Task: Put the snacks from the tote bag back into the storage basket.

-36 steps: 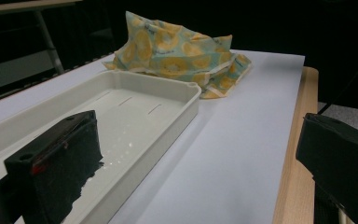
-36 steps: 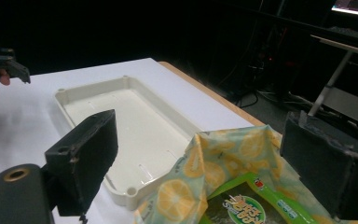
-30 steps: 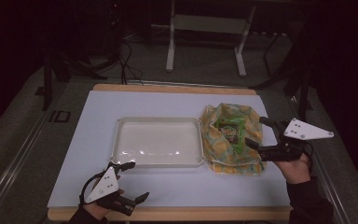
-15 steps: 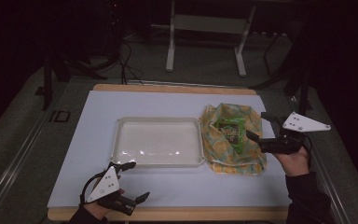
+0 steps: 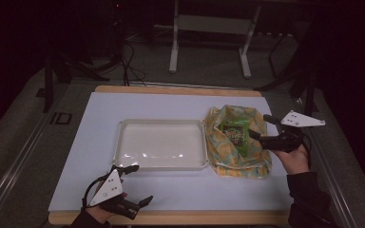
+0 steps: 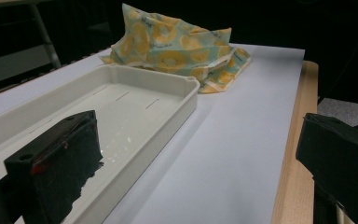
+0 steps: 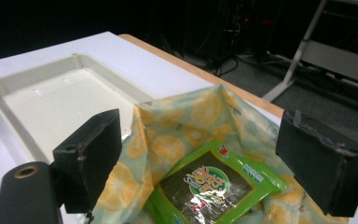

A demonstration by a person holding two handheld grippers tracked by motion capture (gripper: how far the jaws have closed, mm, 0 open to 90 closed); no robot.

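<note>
Dim room, dark beyond the counter (image 5: 180,89); a wooden-edged top covered by a pale white sheet (image 5: 95,137) that leaves a strip of wood bare along the near and far edges. Behind it, grey carpeted floor (image 5: 209,66), the legs of a metal stand (image 5: 209,42), and loose cables (image 5: 128,61) trailing at the left rear. A shallow white tray (image 5: 161,121) lies flat at the middle of the sheet, nothing in it, light glinting off its base. Just beside its right end, touching or nearly so, sits a crumpled cloth bag (image 5: 228,159) printed with yellow citrus slices on pale green, its mouth spread open. Inside it lies a green snack packet (image 5: 233,133) with a dark panel, seen clearly in the right gripper view (image 7: 209,186), resting among the folds. The right gripper (image 5: 264,127) hovers at the bag's right side, hand (image 5: 295,159) behind it, fingers (image 7: 324,163) spread wide apart and holding nothing, the packet between and beyond them. The left gripper (image 5: 135,185) rests low at the near-left edge of the counter, well apart from the bag, fingers (image 6: 58,163) also spread wide and empty; in its own view one finger overlaps the tray's near corner (image 6: 121,140), the other hangs over the wooden edge.
</note>
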